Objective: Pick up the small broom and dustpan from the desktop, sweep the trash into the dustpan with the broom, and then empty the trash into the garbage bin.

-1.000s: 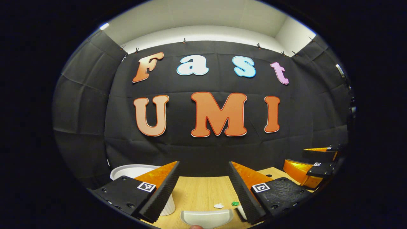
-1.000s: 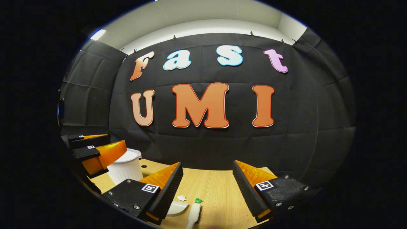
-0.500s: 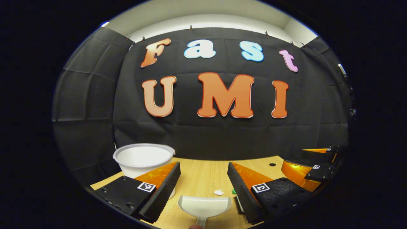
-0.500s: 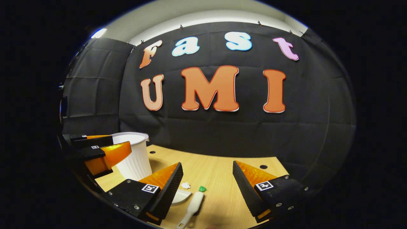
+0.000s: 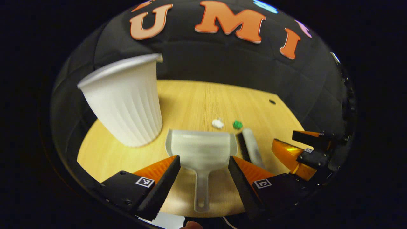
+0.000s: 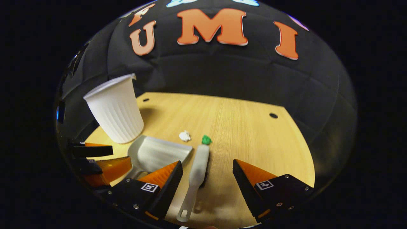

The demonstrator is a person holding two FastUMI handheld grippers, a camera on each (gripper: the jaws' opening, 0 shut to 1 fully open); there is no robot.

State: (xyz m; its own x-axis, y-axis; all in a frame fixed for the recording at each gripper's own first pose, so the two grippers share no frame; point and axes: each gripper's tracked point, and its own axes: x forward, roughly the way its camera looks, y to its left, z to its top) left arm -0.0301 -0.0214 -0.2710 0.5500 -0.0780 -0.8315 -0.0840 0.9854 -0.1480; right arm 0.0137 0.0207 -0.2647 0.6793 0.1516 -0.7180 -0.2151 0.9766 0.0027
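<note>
The light wooden desk (image 6: 248, 133) carries everything, with its far edge against the black booth wall. The biggest thing on it is the white ribbed plastic garbage bin (image 5: 125, 101), standing upright at the far left. Just right of the bin's base lies the pale grey plastic dustpan (image 5: 201, 149), flat on the desk, its mouth toward the far side and its slim handle running back toward the near edge. To the right of the dustpan lies the small white-handled broom (image 6: 196, 173), bristle end far, handle end near. Just beyond the dustpan's mouth and the broom's tip sit two bits of trash, a white crumpled scrap (image 6: 184, 136) and a green crumpled scrap (image 6: 206, 139).

The left gripper (image 5: 203, 171) hangs above the dustpan handle, fingers spread wide and holding nothing. The right gripper (image 6: 206, 178) hovers near the broom handle, fingers equally wide apart and empty.

The step in hand looks like the approach to grasp. To do it well, each gripper should descend straight, straddle its handle mid-length, and close squarely so neither tool skids into the scraps.
</note>
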